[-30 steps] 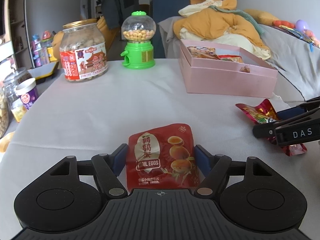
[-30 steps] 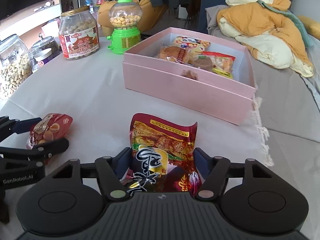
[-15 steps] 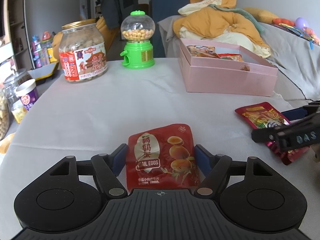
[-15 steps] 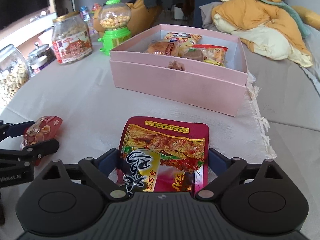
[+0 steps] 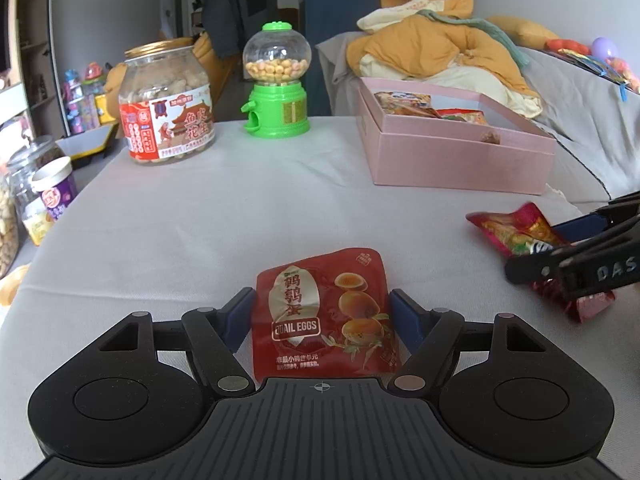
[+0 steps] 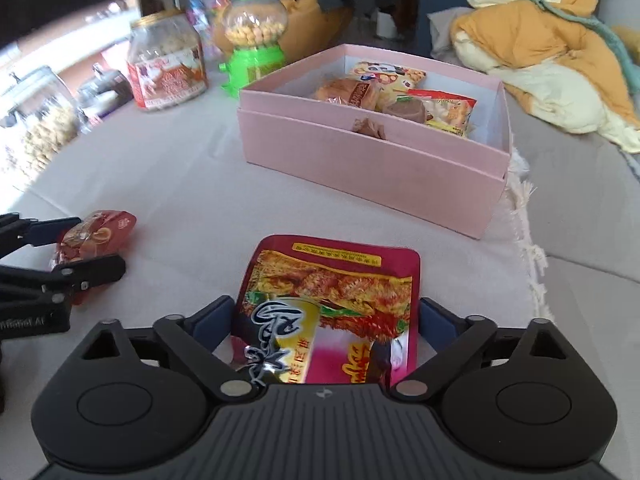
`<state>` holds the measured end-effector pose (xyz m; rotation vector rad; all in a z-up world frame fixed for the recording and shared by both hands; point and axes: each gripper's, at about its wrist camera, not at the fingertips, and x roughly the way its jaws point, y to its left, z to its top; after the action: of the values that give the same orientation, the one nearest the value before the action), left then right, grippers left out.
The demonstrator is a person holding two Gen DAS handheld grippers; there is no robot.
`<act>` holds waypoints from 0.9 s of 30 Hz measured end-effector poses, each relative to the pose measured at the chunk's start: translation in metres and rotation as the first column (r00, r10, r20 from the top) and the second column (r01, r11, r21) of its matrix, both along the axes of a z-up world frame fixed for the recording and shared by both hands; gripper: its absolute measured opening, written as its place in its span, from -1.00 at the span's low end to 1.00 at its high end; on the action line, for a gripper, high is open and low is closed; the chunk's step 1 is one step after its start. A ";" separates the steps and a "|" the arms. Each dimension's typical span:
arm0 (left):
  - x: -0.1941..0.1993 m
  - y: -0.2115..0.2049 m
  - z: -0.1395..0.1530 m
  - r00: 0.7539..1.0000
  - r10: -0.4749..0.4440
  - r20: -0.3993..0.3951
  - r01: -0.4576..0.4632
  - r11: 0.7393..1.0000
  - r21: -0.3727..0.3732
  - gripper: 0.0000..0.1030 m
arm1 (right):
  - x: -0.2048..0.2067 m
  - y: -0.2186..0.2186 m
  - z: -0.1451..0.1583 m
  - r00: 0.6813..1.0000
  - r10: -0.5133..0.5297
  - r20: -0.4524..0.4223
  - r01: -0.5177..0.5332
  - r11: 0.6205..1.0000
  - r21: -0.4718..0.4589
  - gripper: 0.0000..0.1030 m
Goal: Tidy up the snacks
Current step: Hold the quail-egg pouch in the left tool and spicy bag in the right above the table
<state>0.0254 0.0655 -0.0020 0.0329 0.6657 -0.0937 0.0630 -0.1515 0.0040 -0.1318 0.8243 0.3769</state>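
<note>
Two pouches, one per claw. Pink box sits at 12 o'clock from right gripper, nearer than from the left. Spicy-snack pouch, long axis toward the box, sits between closing jaws, apparently touching. Left gripper, pitched down, flanks quail-egg pouch; grip unclear.

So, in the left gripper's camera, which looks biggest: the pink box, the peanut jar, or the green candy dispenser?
1. pink box
2. peanut jar
3. green candy dispenser
As pictured only; the jar and dispenser stand about equally far away, so that pair is fair.
</note>
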 end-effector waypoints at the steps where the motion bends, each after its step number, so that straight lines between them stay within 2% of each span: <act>1: 0.000 0.000 0.000 1.000 0.000 0.000 0.000 1.000 0.000 0.51 | -0.001 0.001 0.004 1.000 0.007 -0.009 -0.007 1.000 0.002 0.33; 7: 0.000 0.000 0.000 1.000 0.000 0.000 0.000 1.000 -0.001 0.51 | -0.020 -0.006 0.025 1.000 0.016 -0.018 -0.015 0.999 0.034 0.11; 9: 0.000 0.001 0.000 1.000 0.000 0.001 0.000 1.000 -0.004 0.51 | -0.024 -0.011 0.028 1.000 0.018 -0.018 -0.017 0.999 0.047 -0.10; 10: -0.001 0.002 0.000 1.000 0.000 0.004 0.000 1.000 -0.012 0.50 | -0.026 -0.014 0.030 1.000 0.024 -0.019 -0.023 0.998 0.061 -0.27; 14: -0.003 0.010 0.001 1.000 0.005 0.014 -0.004 0.997 -0.072 0.48 | -0.029 -0.021 0.038 1.000 0.025 0.000 -0.025 0.997 0.073 -0.35; 17: 0.000 0.013 0.003 1.000 0.011 0.010 -0.010 0.995 -0.102 0.46 | -0.030 -0.024 0.040 0.999 0.050 0.011 -0.051 0.995 0.085 -0.34; 19: 0.008 0.013 0.008 1.000 -0.004 -0.001 0.004 0.992 -0.130 0.46 | -0.032 -0.028 0.039 0.998 0.066 0.017 -0.067 0.993 0.097 -0.06; 20: 0.013 0.011 0.012 1.000 -0.017 -0.006 0.016 0.989 -0.146 0.45 | -0.033 -0.031 0.038 0.998 0.053 0.019 -0.054 0.994 0.095 0.33; 22: 0.021 0.004 0.024 0.999 -0.039 0.019 0.041 0.990 -0.135 0.45 | -0.035 -0.035 0.034 1.000 0.008 0.017 -0.010 0.997 0.083 0.61; 24: 0.028 -0.003 0.033 0.997 -0.065 0.046 0.069 0.993 -0.098 0.45 | -0.035 -0.041 0.024 0.999 -0.041 -0.024 0.043 0.995 0.093 0.61; 27: 0.040 -0.007 0.039 0.994 -0.100 0.044 0.104 0.990 -0.096 0.46 | -0.036 -0.044 0.006 0.993 -0.082 -0.086 0.093 0.985 0.142 0.65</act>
<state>0.0656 0.0585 0.0369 -0.0261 0.6196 -0.2240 0.0273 -0.1954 0.0097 0.0559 0.8753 0.3598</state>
